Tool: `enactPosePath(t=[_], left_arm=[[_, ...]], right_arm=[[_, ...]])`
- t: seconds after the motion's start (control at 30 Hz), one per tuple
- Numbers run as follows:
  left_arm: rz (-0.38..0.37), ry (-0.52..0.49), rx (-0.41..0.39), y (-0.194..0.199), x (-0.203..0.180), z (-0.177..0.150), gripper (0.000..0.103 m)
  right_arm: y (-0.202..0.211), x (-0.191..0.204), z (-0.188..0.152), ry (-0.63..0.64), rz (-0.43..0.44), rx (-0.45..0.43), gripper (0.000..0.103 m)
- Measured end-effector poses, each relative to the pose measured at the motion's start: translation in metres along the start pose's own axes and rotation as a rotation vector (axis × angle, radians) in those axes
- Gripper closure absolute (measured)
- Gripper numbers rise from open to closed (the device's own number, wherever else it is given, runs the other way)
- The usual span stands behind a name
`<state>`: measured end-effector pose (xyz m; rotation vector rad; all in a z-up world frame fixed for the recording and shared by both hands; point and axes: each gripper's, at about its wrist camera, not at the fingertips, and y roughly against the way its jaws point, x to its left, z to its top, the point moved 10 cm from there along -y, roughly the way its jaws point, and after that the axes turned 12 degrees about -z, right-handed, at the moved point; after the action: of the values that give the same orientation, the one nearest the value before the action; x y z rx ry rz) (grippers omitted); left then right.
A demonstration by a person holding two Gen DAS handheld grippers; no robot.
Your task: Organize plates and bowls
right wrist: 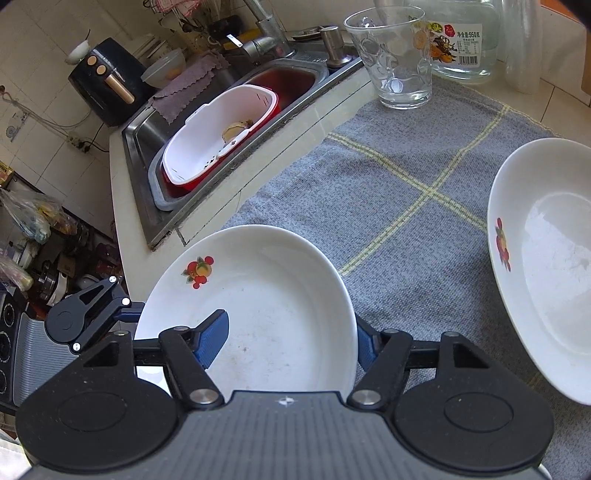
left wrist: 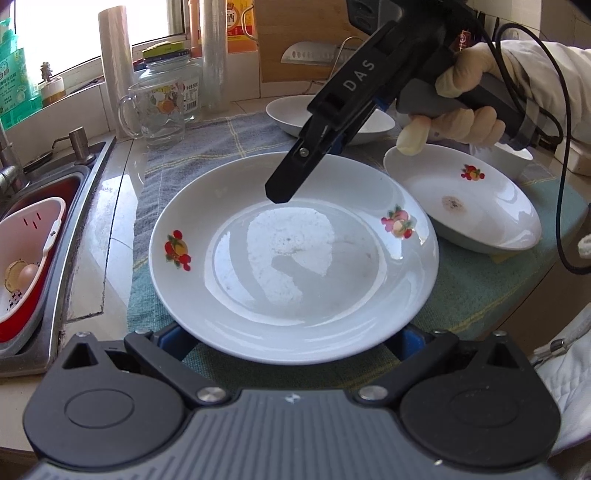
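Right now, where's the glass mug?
In the left wrist view the glass mug stands upper left on the counter, at the grey cloth's far corner, in front of the jar, near the sink.

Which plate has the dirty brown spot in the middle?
The smaller plate on the right, under the gloved hand. The big middle plate shows only pale patches, and the back plate is mostly hidden.

Bright window daylight (fisheye edges), plate glare.
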<state>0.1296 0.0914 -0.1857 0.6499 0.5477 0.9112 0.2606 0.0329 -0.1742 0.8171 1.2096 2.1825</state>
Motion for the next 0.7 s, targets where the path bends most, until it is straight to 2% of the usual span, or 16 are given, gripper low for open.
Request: enactPosePath(t=[0.37, 0.7], left_arm=[[-0.022, -0.043, -0.005, -0.009, 0.037, 0.042, 0.001], [-0.035, -0.090, -0.004, -0.028, 0.075, 0.067, 0.001]], right_arm=[[0.002, -0.019, 0.045, -0.017, -0.039, -0.078, 0.028], [-0.014, -0.041, 0.079, -0.056, -0.078, -0.109, 0.028]])
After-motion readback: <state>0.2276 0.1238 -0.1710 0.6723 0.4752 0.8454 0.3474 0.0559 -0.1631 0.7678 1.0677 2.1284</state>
